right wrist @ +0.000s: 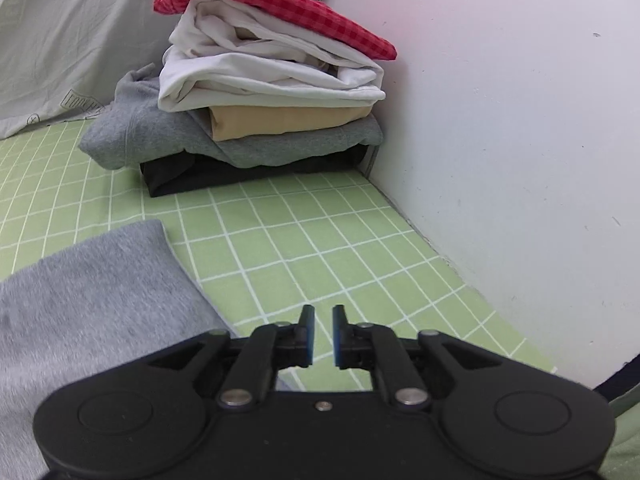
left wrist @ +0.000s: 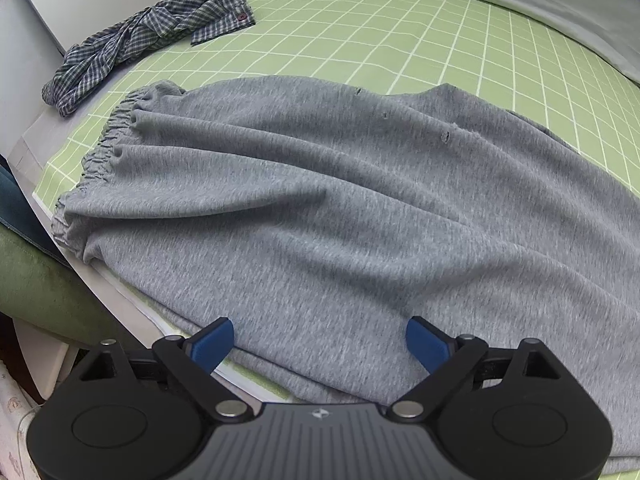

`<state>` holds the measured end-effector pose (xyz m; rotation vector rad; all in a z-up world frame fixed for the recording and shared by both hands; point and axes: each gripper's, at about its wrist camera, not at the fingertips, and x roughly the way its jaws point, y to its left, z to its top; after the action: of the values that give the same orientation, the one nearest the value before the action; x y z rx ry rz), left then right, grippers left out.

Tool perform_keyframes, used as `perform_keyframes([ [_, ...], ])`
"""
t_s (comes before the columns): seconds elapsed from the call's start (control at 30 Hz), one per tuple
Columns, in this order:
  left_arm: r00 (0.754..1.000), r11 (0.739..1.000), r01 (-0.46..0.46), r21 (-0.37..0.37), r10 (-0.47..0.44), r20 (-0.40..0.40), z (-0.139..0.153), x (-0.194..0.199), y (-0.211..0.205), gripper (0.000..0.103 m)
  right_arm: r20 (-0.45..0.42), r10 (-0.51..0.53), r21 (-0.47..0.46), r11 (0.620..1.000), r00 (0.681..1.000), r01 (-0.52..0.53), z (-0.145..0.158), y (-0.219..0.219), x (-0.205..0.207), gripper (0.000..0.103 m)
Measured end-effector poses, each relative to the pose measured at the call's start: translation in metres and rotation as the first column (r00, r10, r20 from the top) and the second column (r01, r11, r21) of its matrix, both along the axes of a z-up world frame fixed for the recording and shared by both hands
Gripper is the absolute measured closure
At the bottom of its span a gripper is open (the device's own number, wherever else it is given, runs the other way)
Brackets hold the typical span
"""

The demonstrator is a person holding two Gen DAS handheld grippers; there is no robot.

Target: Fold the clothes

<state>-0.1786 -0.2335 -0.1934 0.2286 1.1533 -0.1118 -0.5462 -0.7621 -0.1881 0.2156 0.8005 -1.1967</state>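
Grey marled knit trousers [left wrist: 340, 208] rumpled; left tongs [left wrist: 320, 340] spread wide, right tongs [right wrist: 322, 330] slightly parted, both empty.

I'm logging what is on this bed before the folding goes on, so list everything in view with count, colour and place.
Grey knit pants with elastic waistband: one, grey, spread flat across the bed, under the left gripper.
Crumpled plaid shirt: one, blue-grey check, far left edge of the bed.
Stack of folded clothes: one pile, red check on top, then white, tan, grey, black at the bottom, in the corner by the wall.
Green grid-pattern bedsheet: one, green with white lines, covering the bed.
Pale grey bedding: one, behind the stack.
White wall: right of the bed.
Left gripper: open, over the pants' edge.
Right gripper: slightly open, empty, over bare sheet.
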Motion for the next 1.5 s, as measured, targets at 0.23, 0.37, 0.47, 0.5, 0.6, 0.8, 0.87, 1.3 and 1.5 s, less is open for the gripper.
perform_keyframes([
  [0.23,1.0,0.999,0.031,0.025,-0.031,0.005,0.001,-0.001,-0.002,0.01,0.035,0.11,0.055,0.992,0.993,-0.112,-0.011,0.066,0.034,0.024],
  [0.37,0.998,0.997,0.065,0.052,-0.066,0.012,0.003,-0.005,0.004,0.01,0.061,0.166,0.075,0.983,0.984,-0.17,-0.014,0.107,0.071,0.017],
  [0.47,0.998,0.997,0.066,0.044,-0.067,0.02,0.005,-0.003,0.017,0.01,0.126,0.159,0.116,0.978,0.979,-0.174,-0.011,0.141,0.093,0.014],
  [0.5,0.998,0.997,0.065,0.038,-0.066,0.025,0.006,-0.001,0.022,0.01,0.134,0.181,0.119,0.973,0.974,-0.198,-0.011,0.155,0.1,0.014],
  [0.6,0.996,0.996,0.081,0.045,-0.083,0.04,0.007,0.01,0.039,0.012,0.138,0.263,0.117,0.953,0.955,-0.28,-0.013,0.206,0.124,0.01],
  [0.8,0.993,0.995,0.088,0.056,-0.092,0.071,0.007,0.043,0.083,0.011,0.114,0.365,0.194,0.904,0.924,-0.381,-0.023,0.301,0.166,0.007],
  [0.87,0.994,0.997,0.071,0.042,-0.075,0.085,0.012,0.054,0.104,0.011,0.104,0.369,0.214,0.899,0.924,-0.383,-0.025,0.326,0.176,0.007],
  [1.3,0.995,0.995,-0.026,-0.101,0.035,0.09,-0.006,0.124,0.195,0.006,0.213,0.129,0.15,0.975,0.969,-0.163,-0.04,0.381,0.184,0.0],
  [1.5,0.994,0.992,-0.017,-0.126,0.03,0.102,-0.006,0.155,0.2,0.006,0.228,0.076,0.121,0.987,0.971,-0.106,-0.043,0.38,0.195,0.0],
])
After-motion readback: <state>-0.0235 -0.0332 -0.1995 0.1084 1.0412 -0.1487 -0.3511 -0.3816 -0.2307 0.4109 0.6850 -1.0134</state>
